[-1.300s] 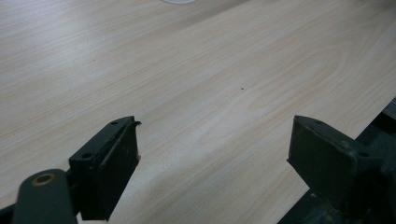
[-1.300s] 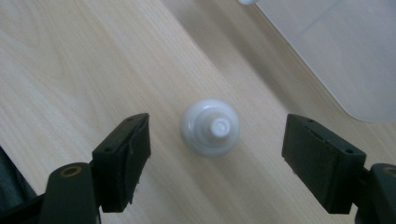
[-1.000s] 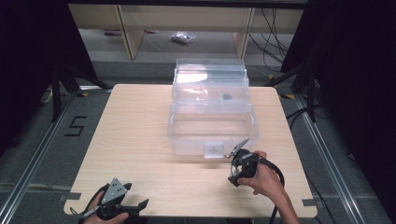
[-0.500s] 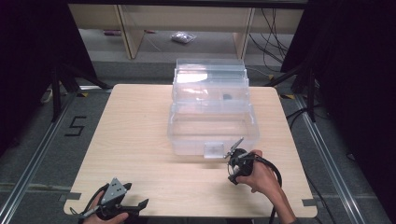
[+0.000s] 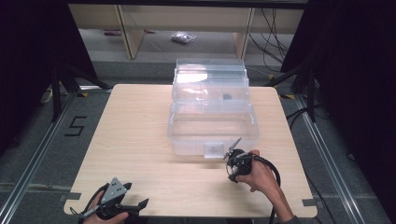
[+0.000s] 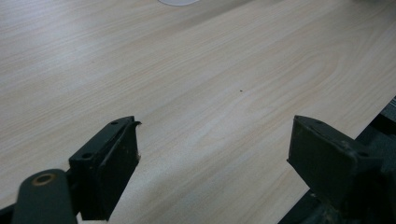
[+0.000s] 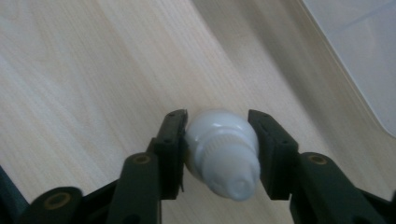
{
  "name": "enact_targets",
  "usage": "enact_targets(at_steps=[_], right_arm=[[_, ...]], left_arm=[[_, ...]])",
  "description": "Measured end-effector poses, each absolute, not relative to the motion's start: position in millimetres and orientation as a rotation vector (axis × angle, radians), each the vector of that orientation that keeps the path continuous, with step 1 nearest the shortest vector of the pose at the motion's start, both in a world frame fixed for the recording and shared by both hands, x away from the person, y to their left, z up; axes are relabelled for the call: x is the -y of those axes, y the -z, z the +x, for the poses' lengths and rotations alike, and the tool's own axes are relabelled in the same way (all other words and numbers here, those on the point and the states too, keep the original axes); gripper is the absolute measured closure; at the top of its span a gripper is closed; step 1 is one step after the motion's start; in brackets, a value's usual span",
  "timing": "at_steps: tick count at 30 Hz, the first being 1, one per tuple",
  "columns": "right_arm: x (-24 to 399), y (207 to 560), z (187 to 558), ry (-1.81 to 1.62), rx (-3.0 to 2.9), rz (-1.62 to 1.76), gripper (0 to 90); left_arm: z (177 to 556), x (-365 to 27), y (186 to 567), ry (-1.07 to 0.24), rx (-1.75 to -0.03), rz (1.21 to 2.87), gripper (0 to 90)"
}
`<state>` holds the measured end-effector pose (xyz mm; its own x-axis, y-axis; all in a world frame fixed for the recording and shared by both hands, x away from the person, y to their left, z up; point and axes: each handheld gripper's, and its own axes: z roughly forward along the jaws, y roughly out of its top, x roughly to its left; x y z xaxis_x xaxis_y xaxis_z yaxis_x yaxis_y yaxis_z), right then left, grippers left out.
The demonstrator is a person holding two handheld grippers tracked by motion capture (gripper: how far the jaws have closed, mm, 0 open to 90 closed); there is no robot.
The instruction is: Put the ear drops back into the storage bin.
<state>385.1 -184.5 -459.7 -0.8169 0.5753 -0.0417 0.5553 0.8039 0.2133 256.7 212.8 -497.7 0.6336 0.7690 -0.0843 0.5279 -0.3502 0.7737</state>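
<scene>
My right gripper [image 7: 218, 140] is shut on a small white ribbed plastic piece [image 7: 222, 154], rounded at its far end, just above the wooden table [image 7: 84, 70]. In the high view that right gripper [image 5: 233, 172] hovers just in front of the right front corner of a clear plastic box [image 5: 212, 140] whose lid [image 5: 210, 79] stands open at the back. My left gripper [image 5: 140, 207] rests at the table's front left edge. In the left gripper view, the left gripper [image 6: 215, 158] is open with only bare wood between the jaws.
The clear box occupies the middle and back of the table [image 5: 135, 130]; a corner of the box [image 7: 364, 56] lies close by in the right gripper view. A small dark item [image 5: 227, 97] sits in the box's back part. Shelving and cables stand beyond the far edge.
The right hand and its gripper have drifted slightly left along the box front, still holding the white piece. The left gripper has not moved.
</scene>
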Motion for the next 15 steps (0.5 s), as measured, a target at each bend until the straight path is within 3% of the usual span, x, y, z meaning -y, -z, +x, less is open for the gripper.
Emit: enact_targets(at_steps=[15], right_arm=[[183.3,437.3,380.0,-0.348,-2.847,0.894,60.3]], left_arm=[[256.4,-212.5,497.9,-0.388,-1.027,2.022,15.4]])
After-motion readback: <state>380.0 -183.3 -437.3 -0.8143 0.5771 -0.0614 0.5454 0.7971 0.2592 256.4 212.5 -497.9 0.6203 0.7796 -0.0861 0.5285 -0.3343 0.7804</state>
